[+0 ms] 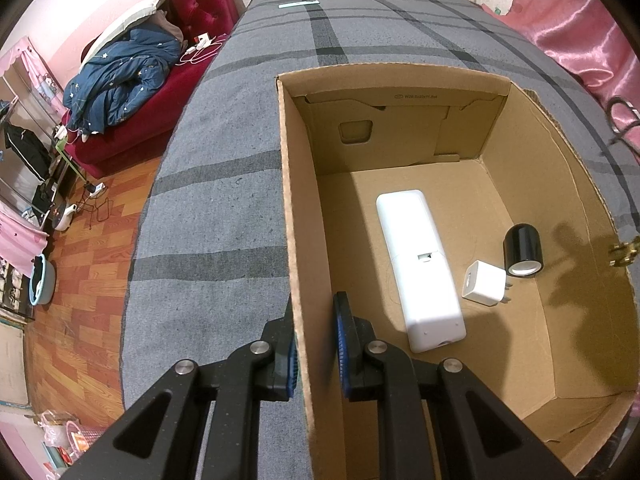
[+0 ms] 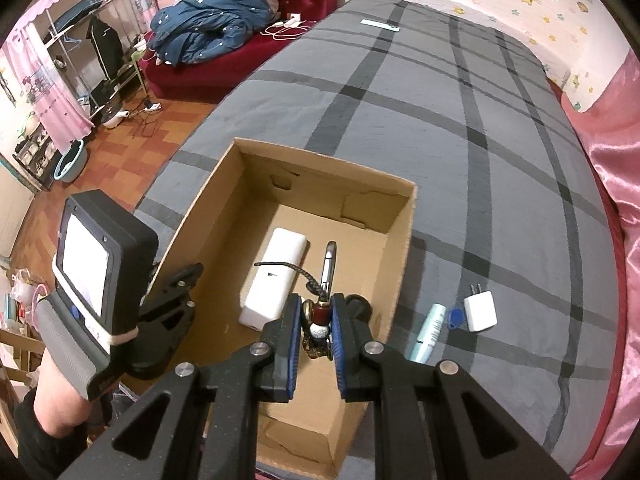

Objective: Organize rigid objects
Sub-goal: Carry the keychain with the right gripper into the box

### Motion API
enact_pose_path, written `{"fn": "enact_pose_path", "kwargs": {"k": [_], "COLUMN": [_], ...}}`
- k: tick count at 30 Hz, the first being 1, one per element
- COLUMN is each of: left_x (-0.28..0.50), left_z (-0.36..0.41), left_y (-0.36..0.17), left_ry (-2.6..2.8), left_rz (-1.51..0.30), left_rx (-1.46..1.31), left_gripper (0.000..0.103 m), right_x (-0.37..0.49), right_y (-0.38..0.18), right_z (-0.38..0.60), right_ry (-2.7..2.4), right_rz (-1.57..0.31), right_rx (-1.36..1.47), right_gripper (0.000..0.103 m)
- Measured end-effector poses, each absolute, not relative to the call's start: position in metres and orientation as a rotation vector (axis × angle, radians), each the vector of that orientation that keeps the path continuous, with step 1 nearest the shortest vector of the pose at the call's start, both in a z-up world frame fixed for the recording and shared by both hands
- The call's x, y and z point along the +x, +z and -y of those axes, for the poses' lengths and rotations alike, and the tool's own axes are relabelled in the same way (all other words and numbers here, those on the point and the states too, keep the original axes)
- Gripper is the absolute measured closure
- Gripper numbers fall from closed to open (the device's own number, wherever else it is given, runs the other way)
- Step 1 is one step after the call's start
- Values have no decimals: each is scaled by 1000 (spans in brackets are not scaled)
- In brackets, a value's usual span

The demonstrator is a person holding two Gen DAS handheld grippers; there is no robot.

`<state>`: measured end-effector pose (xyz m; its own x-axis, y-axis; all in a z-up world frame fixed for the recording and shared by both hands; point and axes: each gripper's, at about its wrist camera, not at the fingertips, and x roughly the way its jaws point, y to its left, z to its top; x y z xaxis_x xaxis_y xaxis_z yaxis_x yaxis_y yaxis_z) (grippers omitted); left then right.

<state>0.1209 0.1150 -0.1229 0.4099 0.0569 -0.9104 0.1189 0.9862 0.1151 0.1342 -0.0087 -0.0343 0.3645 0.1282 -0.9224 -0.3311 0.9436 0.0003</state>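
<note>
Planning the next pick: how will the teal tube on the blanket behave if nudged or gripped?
The tube looks round and lies on its side, so it may roll. Its surface looks smooth, perhaps slippery. The soft blanket should slow it.

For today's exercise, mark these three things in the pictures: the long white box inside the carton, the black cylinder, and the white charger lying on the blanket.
long white box [image 1: 416,264], left wrist view, middle of its top face.
black cylinder [image 1: 522,242], left wrist view, its dark side wall.
white charger [image 2: 480,312], right wrist view, centre of its flat face, on the blanket beside the carton.

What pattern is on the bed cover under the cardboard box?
Grey bed cover with dark plaid stripes, clearest in the right wrist view.
</note>
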Motion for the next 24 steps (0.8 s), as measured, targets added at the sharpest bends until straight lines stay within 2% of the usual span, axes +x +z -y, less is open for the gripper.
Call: {"fn": "enact_pose_path", "kwargs": {"k": [9,24], "left_x": [121,120], "left_z": [-115,-114], "left_y": [-123,-125], "left_ry": [-40,-41], "left_rz": [-1151,-1151], "left_rx": [168,167], "left_gripper": [87,86], "right_x": [142,150], "right_y": [-61,-137], "right_z": [-12,-31], "right_ry": [312,288], "right_rz": [-1192,-1305], "right_rx": [-203,-222], "right_gripper": [89,89]}}
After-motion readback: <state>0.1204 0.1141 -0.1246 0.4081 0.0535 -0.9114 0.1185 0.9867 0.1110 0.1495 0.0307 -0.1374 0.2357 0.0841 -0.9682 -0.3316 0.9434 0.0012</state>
